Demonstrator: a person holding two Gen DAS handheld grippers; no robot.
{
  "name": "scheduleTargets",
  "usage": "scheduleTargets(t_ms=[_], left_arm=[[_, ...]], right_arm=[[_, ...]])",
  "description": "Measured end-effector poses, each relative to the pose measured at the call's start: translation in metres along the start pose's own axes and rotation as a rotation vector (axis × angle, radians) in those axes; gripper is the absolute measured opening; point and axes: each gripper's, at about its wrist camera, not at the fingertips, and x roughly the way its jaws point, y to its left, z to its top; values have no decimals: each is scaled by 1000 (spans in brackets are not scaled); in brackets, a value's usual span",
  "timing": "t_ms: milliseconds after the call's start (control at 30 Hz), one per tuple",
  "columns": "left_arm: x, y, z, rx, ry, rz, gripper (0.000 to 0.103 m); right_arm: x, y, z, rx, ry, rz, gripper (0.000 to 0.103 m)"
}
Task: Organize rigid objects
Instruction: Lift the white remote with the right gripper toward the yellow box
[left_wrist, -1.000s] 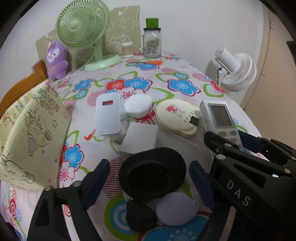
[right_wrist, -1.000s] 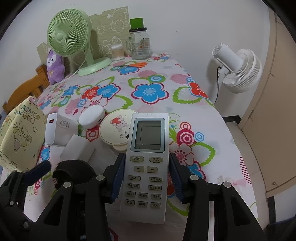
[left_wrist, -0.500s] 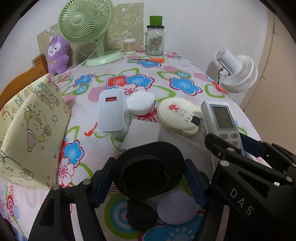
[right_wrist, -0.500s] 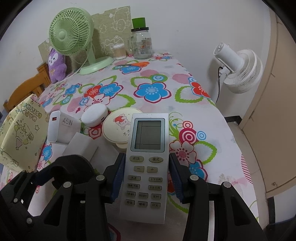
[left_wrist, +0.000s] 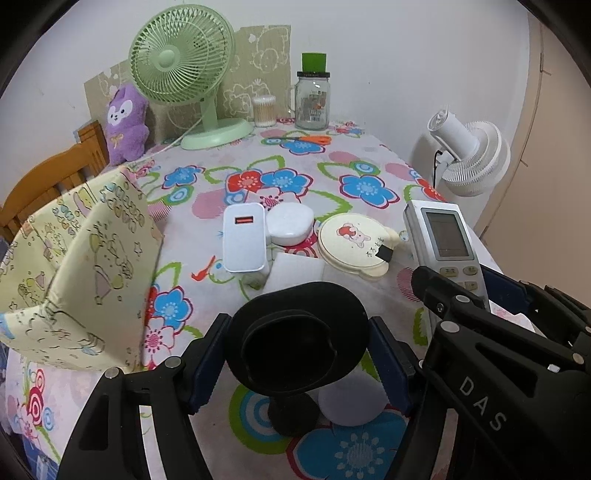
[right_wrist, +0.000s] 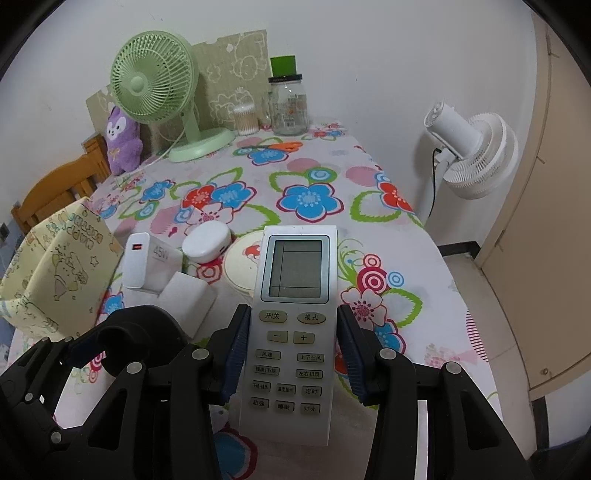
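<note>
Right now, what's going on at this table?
A person is tidying with a claw in each hand. The right claw is shut on the white remote control, gripping its sides. The left claw is shut on a black round object. A charger, a white case and a round cartoon compact lie on the flowered table, beside a yellow fabric bin.

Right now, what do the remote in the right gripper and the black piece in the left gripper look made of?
Remote: hard plastic, pale silvery-grey, slightly glossy, with a glazed screen. Black piece: matte, evenly dark with soft rounded edges; probably rubber or matte plastic, can't tell which.
</note>
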Motion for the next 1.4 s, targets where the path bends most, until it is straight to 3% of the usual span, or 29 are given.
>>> scheduleTargets(t_ms=[1400], left_arm=[[-89,38,5,12,-181,56,75]], right_arm=[[-93,54,6,-40,-181,-2,50]])
